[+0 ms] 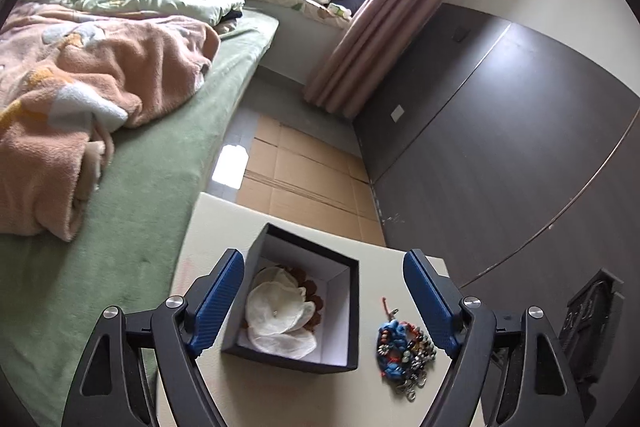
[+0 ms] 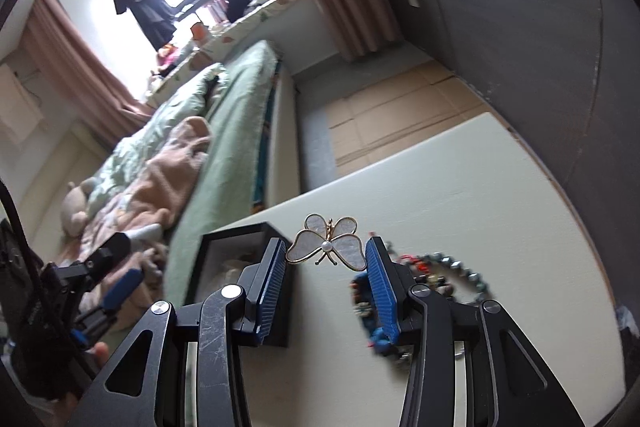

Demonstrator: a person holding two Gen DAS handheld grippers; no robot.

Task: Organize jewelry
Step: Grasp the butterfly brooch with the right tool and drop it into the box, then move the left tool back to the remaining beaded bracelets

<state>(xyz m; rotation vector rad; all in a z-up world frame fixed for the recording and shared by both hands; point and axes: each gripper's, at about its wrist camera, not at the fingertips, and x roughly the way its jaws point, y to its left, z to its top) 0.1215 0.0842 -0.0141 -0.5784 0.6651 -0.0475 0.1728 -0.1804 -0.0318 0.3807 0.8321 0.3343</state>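
A black open box (image 1: 298, 301) with a white lining stands on the pale table (image 1: 216, 227) and holds white fabric flower pieces (image 1: 278, 315) and a brown beaded piece. My left gripper (image 1: 324, 301) is open and empty, hovering over the box. A pile of beaded jewelry (image 1: 404, 351) lies on the table right of the box. My right gripper (image 2: 326, 253) is shut on a gold-rimmed pearly butterfly brooch (image 2: 326, 243) and holds it above the table, between the box (image 2: 236, 259) and the beaded pile (image 2: 440, 275).
A bed with a green sheet (image 1: 132, 227) and a peach blanket (image 1: 80, 87) lies left of the table. Flattened cardboard (image 1: 304, 171) covers the floor beyond. A dark wall panel (image 1: 500, 147) stands to the right. A black object (image 1: 592, 319) sits right of the table.
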